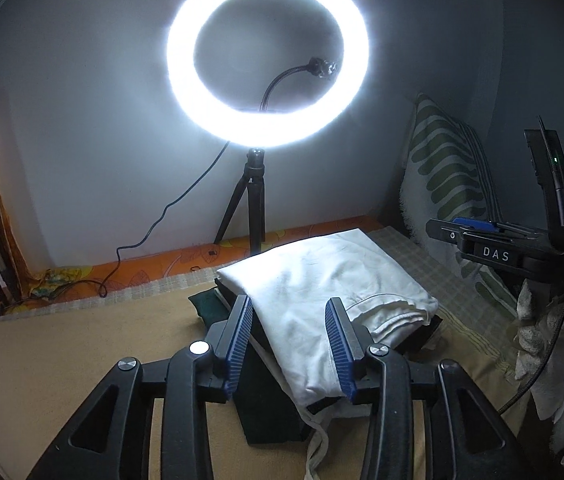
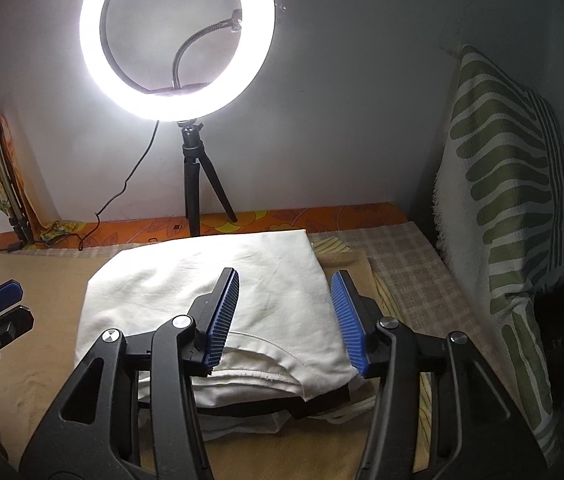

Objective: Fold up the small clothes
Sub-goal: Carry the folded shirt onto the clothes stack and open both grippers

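Matt white cotton garment (image 2: 210, 280); ribbed blue rubber pads (image 2: 224, 316), coarse tan blanket (image 1: 62, 352)

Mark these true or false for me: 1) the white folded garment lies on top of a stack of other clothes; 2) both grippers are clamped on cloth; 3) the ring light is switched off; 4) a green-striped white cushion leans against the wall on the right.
1) True. The white folded garment lies on dark and pale folded pieces that show under its near edge.
2) False. The left gripper and the right gripper both stand open above the garment, gripping nothing.
3) False. The round ring light on its black tripod glows brightly.
4) True. The green-striped white cushion stands upright against the wall.
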Demonstrator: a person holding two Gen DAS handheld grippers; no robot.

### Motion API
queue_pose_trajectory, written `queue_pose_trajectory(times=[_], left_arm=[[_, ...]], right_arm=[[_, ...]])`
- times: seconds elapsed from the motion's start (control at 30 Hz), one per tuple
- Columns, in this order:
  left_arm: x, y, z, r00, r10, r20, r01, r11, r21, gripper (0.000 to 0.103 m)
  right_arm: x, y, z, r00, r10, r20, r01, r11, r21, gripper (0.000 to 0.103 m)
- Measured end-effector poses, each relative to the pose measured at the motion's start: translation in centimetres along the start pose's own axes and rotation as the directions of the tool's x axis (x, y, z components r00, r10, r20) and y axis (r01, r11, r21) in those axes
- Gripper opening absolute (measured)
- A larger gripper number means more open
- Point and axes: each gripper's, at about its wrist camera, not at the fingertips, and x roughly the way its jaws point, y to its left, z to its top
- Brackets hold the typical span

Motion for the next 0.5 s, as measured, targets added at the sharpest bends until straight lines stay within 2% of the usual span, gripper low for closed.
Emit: queue_pose_trajectory(times=[0.17,0.23,0.37,0.5], left_arm=[[-3.6,-0.2,-0.1,1.000,-0.003,0.027,0.003,1.000,0.002,0.048],[-5.0,-0.3,-0.2,0.999,-0.001,0.036,0.001,1.000,0.006,0.051],[-7.9,-0.2,-0.9,0.999,0.006,0.049,-0.006,1.000,0.013,0.061],[-10.8,0.2,-1.8,0.997,0.018,0.069,-0.019,1.000,0.015,0.070]], right_arm=[[-3.3,1.7,-0.3,1.000,0.015,0.019,-0.015,1.000,-0.006,0.052],[-4.6,2.4,-0.5,0.999,0.021,0.029,-0.021,1.000,-0.010,0.061],[-7.3,4.0,-1.2,0.998,0.035,0.046,-0.035,0.999,-0.007,0.064],[-10.0,5.4,-2.3,0.997,0.038,0.070,-0.037,0.999,-0.014,0.075]])
